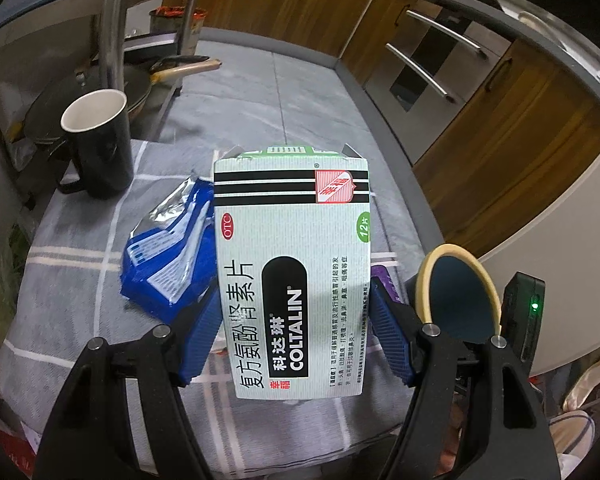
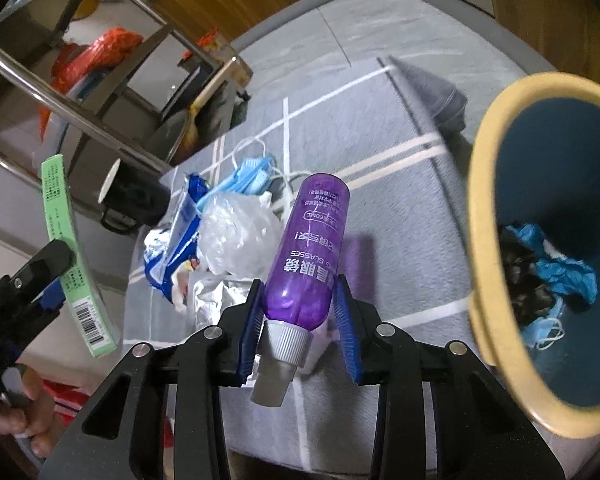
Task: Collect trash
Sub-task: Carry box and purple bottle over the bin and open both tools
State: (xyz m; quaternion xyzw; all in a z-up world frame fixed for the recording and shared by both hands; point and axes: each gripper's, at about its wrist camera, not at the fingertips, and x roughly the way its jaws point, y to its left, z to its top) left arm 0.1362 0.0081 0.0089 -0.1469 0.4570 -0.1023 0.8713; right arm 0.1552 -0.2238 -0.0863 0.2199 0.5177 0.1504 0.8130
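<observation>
Left tongs: my left gripper (image 1: 294, 320) is clamped across the sides of the medicine box (image 1: 292, 264), held up above the cloth-covered table (image 1: 80, 280).
Right tongs: my right gripper (image 2: 298, 312) is squeezed on the purple bottle (image 2: 310, 256) just above its grey cap, bottle lifted off the table, near the bin.
Box handling: thin card, light, probably empty with its far flaps open. I judge it will crush if pinched hard, so the flat side walls are the place to hold.
Bottle handling: clear plastic, light, smooth and round. It could slip or swing, so gripping low near the cap seems steadier.
Bin: the blue bin (image 2: 496, 216) with a cream rim stands at the table's right edge. Inside lie a crumpled blue face mask (image 2: 564, 272) and something dark I cannot identify.
Left on the table: blue foil wrapper (image 1: 168, 252), clear plastic bag (image 2: 236, 232), more face masks (image 2: 252, 176), all near the middle.
Mug: a black mug (image 1: 100, 144) stands at the far left corner, apparently empty.
</observation>
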